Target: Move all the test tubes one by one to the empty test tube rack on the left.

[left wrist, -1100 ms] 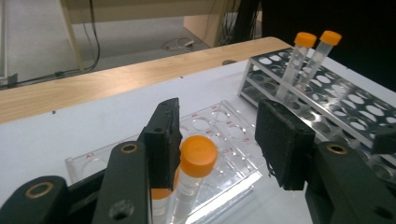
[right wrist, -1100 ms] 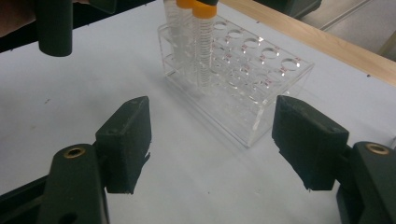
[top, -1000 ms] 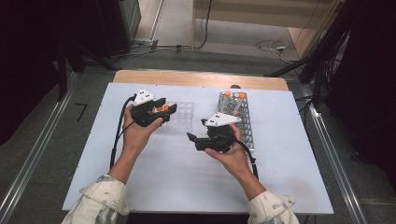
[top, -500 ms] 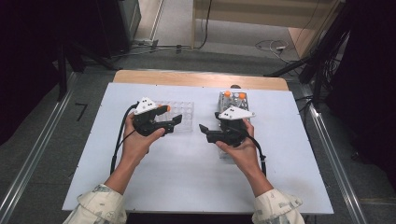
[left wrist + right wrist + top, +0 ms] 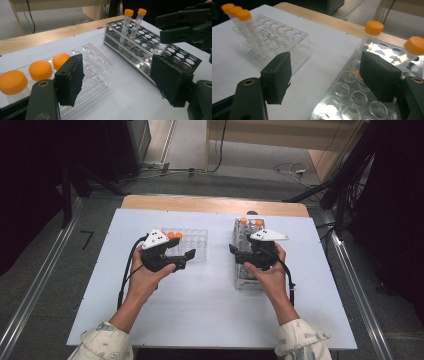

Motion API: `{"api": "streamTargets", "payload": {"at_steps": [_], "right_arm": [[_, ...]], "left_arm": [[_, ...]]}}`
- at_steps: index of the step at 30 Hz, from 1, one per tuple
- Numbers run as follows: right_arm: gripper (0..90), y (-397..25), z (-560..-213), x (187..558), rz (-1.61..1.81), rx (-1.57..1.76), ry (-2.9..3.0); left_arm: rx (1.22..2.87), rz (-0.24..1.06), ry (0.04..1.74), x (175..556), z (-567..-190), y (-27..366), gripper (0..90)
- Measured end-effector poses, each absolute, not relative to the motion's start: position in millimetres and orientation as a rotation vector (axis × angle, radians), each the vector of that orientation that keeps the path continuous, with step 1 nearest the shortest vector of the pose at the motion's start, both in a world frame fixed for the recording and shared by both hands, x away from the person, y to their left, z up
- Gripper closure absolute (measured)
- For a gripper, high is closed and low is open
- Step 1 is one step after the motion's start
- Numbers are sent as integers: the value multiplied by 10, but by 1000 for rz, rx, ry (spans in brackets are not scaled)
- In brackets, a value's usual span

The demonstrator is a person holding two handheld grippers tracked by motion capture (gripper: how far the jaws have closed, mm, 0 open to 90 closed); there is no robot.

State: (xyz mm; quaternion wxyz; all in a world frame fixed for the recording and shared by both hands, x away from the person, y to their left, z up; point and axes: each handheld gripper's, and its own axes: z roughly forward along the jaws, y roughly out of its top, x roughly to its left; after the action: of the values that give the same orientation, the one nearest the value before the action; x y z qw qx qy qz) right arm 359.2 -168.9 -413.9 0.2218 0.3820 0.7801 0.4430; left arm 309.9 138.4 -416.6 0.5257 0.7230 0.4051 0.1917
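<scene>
A clear plastic rack holds three orange-capped tubes at its left end. My left gripper is open at the rack's near side, with nothing between its pads. To the right lies a metal rack with two orange-capped tubes at its far end. Over the middle of that rack my right gripper hovers open and empty, pointing left. In the right gripper view the two tubes stand just past the right pad, and the clear rack lies farther left.
Both racks sit on a white tabletop with a wooden strip along its far edge. The left gripper view takes in the right gripper above the metal rack. Cables and dark stands crowd the floor beyond.
My right gripper moved right and away, from the bare table to above the metal rack. My left gripper drifted a little right and nearer. Both stayed open.
</scene>
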Motion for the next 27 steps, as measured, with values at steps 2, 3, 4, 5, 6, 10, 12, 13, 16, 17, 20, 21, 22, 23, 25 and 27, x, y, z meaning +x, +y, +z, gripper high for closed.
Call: {"api": "streamTargets", "payload": {"at_steps": [2, 3, 4, 5, 6, 10, 12, 13, 16, 17, 20, 21, 22, 23, 25, 27], "right_arm": [[244, -1726, -4150, 3626, 1211, 1069, 2135], [244, -1740, -4156, 3643, 1209, 1077, 2127], [245, -1752, -4161, 3659, 1202, 1088, 2120], [244, -1764, -4167, 3675, 1198, 1094, 2113], [244, -1777, -4175, 3695, 1196, 1096, 2103], [244, -1832, -4205, 3766, 1177, 1132, 2077], [244, -1863, -4217, 3807, 1169, 1146, 2061], [245, -1879, -4224, 3826, 1168, 1156, 2052], [251, -1943, -4251, 3890, 1161, 1182, 2028], [253, -1963, -4259, 3913, 1158, 1187, 2026], [266, -2013, -4273, 3985, 1123, 1197, 2011], [273, -2027, -4275, 4006, 1122, 1202, 2008], [286, -2041, -4278, 4032, 1115, 1200, 2007], [294, -2051, -4282, 4059, 1111, 1200, 2008], [319, -2064, -4297, 4114, 1095, 1198, 2009], [349, -2081, -4320, 4160, 1109, 1200, 2008]], "left_arm": [[1720, 454, 971, 3093, -4165, 1395, 275], [1716, 452, 973, 3090, -4167, 1401, 275], [1714, 447, 974, 3088, -4169, 1404, 274], [1712, 441, 974, 3085, -4172, 1405, 272], [1713, 437, 972, 3081, -4175, 1402, 264], [1719, 433, 964, 3068, -4180, 1381, 257], [1722, 432, 961, 3063, -4183, 1372, 251], [1723, 431, 960, 3062, -4184, 1369, 251], [1723, 430, 960, 3058, -4183, 1362, 251], [1723, 428, 958, 3058, -4182, 1359, 251], [1725, 427, 956, 3057, -4182, 1352, 251], [1724, 426, 957, 3058, -4183, 1350, 251], [1725, 426, 956, 3058, -4183, 1350, 251], [1725, 424, 956, 3057, -4184, 1346, 251], [1727, 426, 955, 3055, -4183, 1343, 251], [1730, 429, 953, 3054, -4183, 1341, 252]]}}
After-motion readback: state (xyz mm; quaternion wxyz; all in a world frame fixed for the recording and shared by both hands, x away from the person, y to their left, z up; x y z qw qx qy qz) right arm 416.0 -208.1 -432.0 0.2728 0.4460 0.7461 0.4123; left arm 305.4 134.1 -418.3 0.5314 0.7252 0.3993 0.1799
